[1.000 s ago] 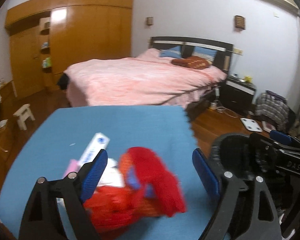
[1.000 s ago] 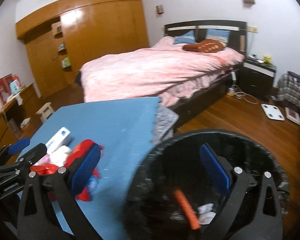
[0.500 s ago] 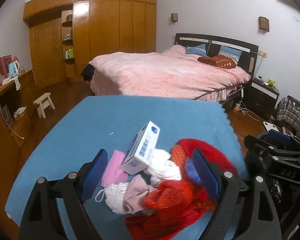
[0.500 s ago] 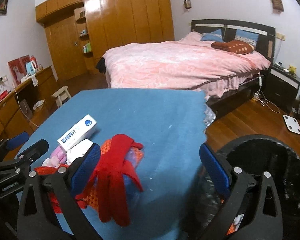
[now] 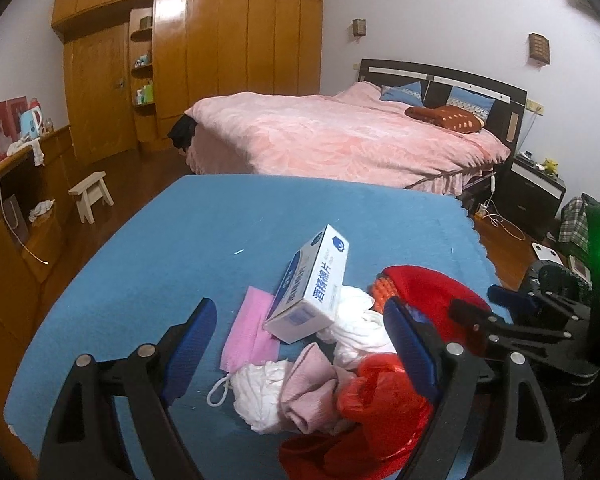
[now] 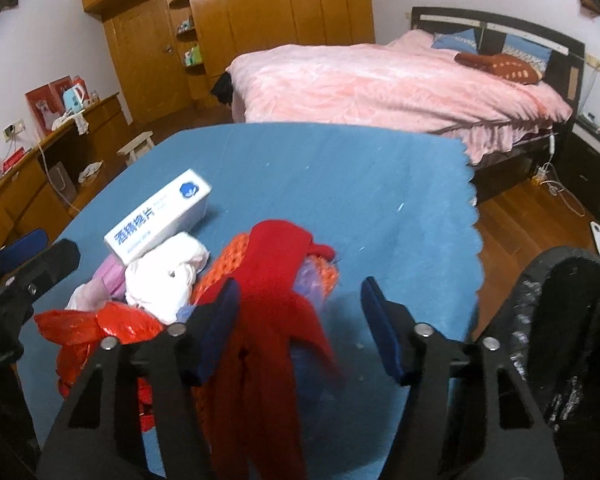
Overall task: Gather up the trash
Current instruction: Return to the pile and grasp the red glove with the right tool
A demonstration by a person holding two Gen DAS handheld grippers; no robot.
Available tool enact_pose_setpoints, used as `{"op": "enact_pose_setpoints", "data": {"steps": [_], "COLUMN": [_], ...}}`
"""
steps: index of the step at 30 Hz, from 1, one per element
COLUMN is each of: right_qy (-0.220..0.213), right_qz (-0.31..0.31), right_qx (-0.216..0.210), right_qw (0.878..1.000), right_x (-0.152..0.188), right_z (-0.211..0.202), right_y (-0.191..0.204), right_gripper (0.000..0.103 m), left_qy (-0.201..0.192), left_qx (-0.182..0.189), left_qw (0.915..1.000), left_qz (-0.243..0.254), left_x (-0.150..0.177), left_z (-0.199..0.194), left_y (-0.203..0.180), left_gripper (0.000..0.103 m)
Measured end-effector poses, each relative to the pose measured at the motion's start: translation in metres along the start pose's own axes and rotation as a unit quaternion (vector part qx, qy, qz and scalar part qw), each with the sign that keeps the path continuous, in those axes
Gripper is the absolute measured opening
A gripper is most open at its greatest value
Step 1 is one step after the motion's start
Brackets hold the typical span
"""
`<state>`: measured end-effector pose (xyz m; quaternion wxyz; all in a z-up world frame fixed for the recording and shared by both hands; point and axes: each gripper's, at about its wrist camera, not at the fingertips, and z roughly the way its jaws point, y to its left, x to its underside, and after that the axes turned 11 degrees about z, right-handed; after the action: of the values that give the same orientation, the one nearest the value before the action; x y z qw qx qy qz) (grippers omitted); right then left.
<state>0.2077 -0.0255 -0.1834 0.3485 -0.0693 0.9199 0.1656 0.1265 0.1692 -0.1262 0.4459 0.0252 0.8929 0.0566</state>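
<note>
Trash pile (image 5: 340,352) is lying uncollected on the blue table (image 5: 227,232); black bin (image 6: 560,340) is standing beside it. Left gripper (image 5: 300,344) is hovering wide over the pile. Right gripper (image 6: 300,328) is closing around red cloth (image 6: 275,320), not yet pinching.

Bedroom, white walls (image 5: 440,8), dark wood floor (image 5: 139,176). Wooden wardrobe (image 5: 227,60) at 11 o'clock. Bed (image 5: 340,136) with pink cover at 1 o'clock, dark headboard (image 5: 460,76) behind it. Black nightstand (image 5: 536,188) at 2 o'clock. Small white stool (image 5: 91,194) at 10 o'clock.
</note>
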Motion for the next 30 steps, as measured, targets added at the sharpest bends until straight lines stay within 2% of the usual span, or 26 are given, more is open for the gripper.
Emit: {"op": "enact_pose_setpoints", "data": {"steps": [2,4,6,10,21,26,30], "right_qy": [0.004,0.012,0.019,0.021,-0.016,-0.028,-0.027], "right_qz": [-0.001,-0.002,-0.004,-0.01,-0.004,-0.002,-0.002], "right_qx": [-0.008,-0.024,-0.037,-0.06,-0.08,-0.078,-0.078], "right_qw": [1.0,1.0,0.999,0.998,0.997,0.997,0.997], "right_x": [0.002,0.001,0.0,-0.004,-0.026,-0.039,-0.043], "right_z": [0.001,0.002,0.002,-0.005,-0.027,-0.028,-0.024], "right_y": [0.0,0.002,0.003,0.007,0.007,0.005,0.005], "right_gripper": [0.052,0.041,0.024,0.013,0.012,0.013,0.013], "left_qy": [0.003,0.004,0.005,0.004,0.0,0.008,0.029], "left_qx": [0.003,0.005,0.006,0.008,0.01,0.016,0.021], "left_qw": [1.0,1.0,1.0,1.0,0.9999,0.9998,0.9993], "left_qz": [-0.002,-0.001,-0.001,-0.001,0.004,0.005,0.005], "left_x": [0.001,0.002,0.002,0.001,-0.009,-0.017,-0.02], "left_z": [0.002,0.004,0.005,0.005,0.007,0.021,0.039], "left_y": [0.001,0.001,0.002,0.001,-0.005,-0.005,-0.003], "left_gripper": [0.084,0.084,0.084,0.084,0.083,0.073,0.067]}}
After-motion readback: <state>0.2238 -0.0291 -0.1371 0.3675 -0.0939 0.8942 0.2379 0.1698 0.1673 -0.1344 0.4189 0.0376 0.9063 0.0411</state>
